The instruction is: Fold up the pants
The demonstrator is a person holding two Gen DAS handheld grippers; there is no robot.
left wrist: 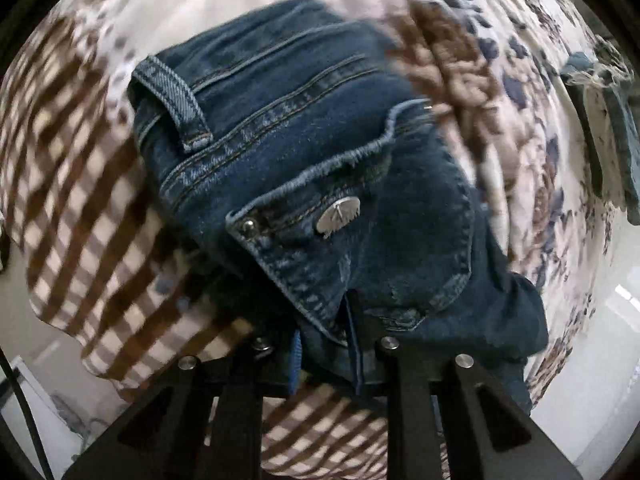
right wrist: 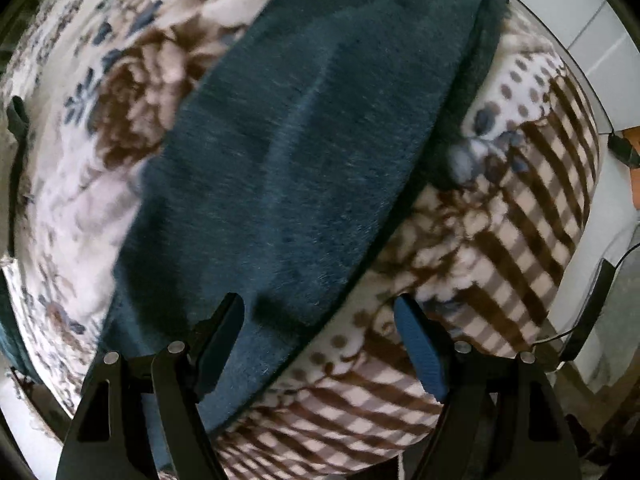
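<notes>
Dark blue jeans (left wrist: 320, 168) hang bunched from my left gripper (left wrist: 326, 354), which is shut on the denim near the fly; the waistband, a belt loop and a metal button (left wrist: 338, 214) show above the fingers. In the right wrist view a jeans leg (right wrist: 300, 152) lies flat across the blanket, running from upper right to lower left. My right gripper (right wrist: 320, 344) is open, with its blue pads (right wrist: 422, 354) wide apart just above the near edge of that leg, holding nothing.
A fleece blanket (left wrist: 80, 184) with brown checks and floral print covers the surface under the jeans; it also shows in the right wrist view (right wrist: 520, 232). Another denim piece (left wrist: 608, 128) lies at the far right. White floor and cables (right wrist: 592, 312) border the blanket's right edge.
</notes>
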